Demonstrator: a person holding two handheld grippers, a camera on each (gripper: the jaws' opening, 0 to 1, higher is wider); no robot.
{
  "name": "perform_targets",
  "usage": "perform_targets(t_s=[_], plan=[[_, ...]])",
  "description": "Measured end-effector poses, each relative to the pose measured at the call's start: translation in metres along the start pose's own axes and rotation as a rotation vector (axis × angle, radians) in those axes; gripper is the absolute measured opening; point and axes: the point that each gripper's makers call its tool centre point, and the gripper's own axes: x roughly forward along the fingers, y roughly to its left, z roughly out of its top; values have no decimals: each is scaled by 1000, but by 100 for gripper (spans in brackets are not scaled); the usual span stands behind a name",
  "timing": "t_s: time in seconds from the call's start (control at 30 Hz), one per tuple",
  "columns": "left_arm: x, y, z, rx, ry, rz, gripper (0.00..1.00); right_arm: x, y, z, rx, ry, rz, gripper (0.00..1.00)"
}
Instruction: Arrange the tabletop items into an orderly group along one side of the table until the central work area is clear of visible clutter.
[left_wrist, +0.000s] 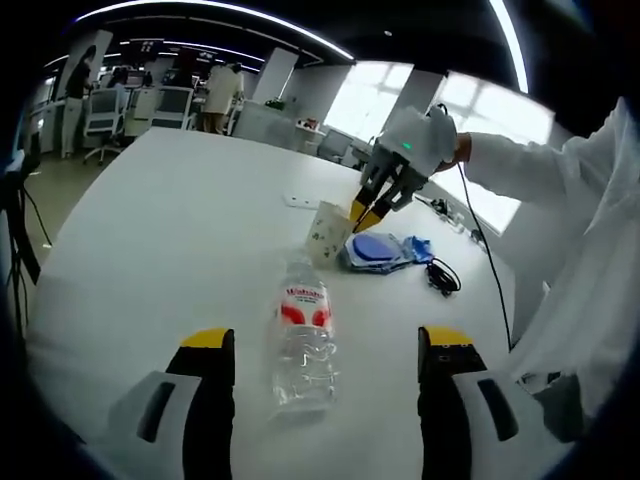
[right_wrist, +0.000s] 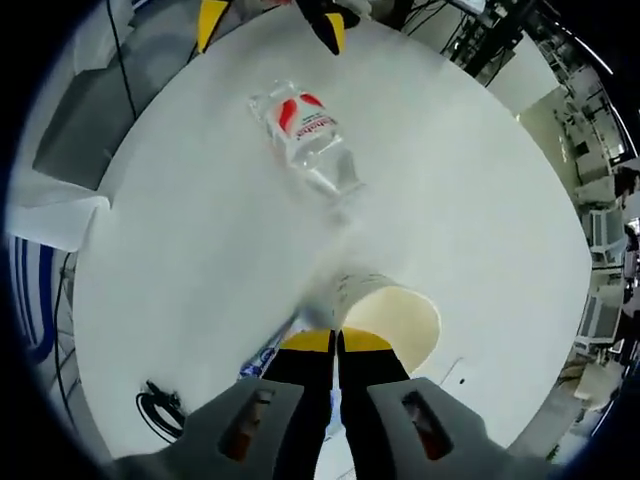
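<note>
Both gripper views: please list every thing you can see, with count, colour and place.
Table: one, white, under everything.
Water bottle: one, clear with red label, lying on its side between the left jaws.
Paper cup: one, cream, rim pinched by the right hand-held gripper.
Blue cloth items: a small pile, beside the cup.
Black cable: one, near the pile.
Left hand-held gripper: open.
Right hand-held gripper: shut on the cup.

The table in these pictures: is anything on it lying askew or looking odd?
Yes. The water bottle lies on its side in the middle of the white table instead of standing. The paper cup leans, tilted, with the right gripper shut on its rim. Nothing looks spilled.
</note>
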Motion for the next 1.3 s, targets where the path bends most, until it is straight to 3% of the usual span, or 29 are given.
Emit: perform_targets(t_s=[0.37,0.77,1.0,1.3], plan=[[1,-1,-2,-2,4,-1,76,1,2,4,-9,-5,14,0],[-1,-3,-3,-3,3,0,76,-2,2,5,14,-20,-9,10],[-1,-6,-2,2,3,-4,76,-8,4,10,63,-64,-34,17],[0,-11,0,18,8,-12,76,-21,0,15,138,-138,-97,20]])
